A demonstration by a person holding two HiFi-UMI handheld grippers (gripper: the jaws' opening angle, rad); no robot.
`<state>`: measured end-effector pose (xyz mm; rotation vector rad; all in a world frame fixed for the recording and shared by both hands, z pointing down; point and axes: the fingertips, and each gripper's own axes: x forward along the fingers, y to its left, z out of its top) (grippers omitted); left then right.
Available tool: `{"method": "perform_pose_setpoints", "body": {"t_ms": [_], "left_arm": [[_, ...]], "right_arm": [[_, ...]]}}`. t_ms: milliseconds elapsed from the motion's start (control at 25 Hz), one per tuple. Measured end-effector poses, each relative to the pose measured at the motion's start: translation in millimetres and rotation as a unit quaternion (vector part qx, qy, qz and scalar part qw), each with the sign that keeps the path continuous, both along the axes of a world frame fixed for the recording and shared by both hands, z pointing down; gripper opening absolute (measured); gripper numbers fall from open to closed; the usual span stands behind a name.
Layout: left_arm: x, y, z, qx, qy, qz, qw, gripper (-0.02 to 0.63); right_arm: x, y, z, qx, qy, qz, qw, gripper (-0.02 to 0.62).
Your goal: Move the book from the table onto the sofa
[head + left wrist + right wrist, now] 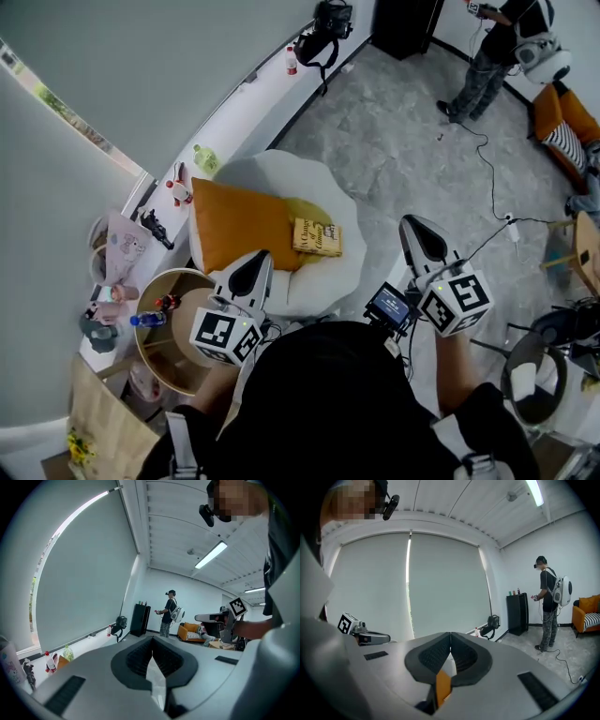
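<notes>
Evidently the main work is done: the yellow paperback book (pixel 316 237) lies flat on the seat of the white rounded sofa (pixel 272 173), just beside the large orange cushion (pixel 239 225) that leans on the sofa's left part, and it is clear of both tools. The round wooden table (pixel 173 328), at the sofa's near left, carries only small items such as a blue-capped bottle (pixel 148 319); no book shows on it. The left tool (pixel 255 262) is held above the sofa's front edge with its jaws pressed together and nothing between them, which its own view (pixel 152 641) confirms, looking out across the room. The right tool (pixel 417 230) is held over the grey floor to the sofa's right, jaws likewise closed and empty (pixel 450 637); the orange sliver under them is most likely the cushion beyond, not something gripped. Judging by this, nothing of the transfer remains, unless the book needs squaring up, which it does not seem to require.
</notes>
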<state>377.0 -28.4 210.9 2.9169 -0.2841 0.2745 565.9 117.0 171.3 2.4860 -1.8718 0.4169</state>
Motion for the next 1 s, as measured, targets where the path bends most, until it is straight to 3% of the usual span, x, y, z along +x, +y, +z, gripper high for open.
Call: {"method": "perform_pose_setpoints", "body": {"t_ms": [560,1000], "left_arm": [[4,-4,-12,0.006,0.01,0.032,0.9994,0.014],[16,-22,-15,0.002,0.017,0.026,0.9995,0.014]], "right_arm": [[-12,-12,-4,0.02,0.003,0.018,1.0,0.014],[0,-26,0,0.004,0.012,0.016,1.0,0.014]]}}
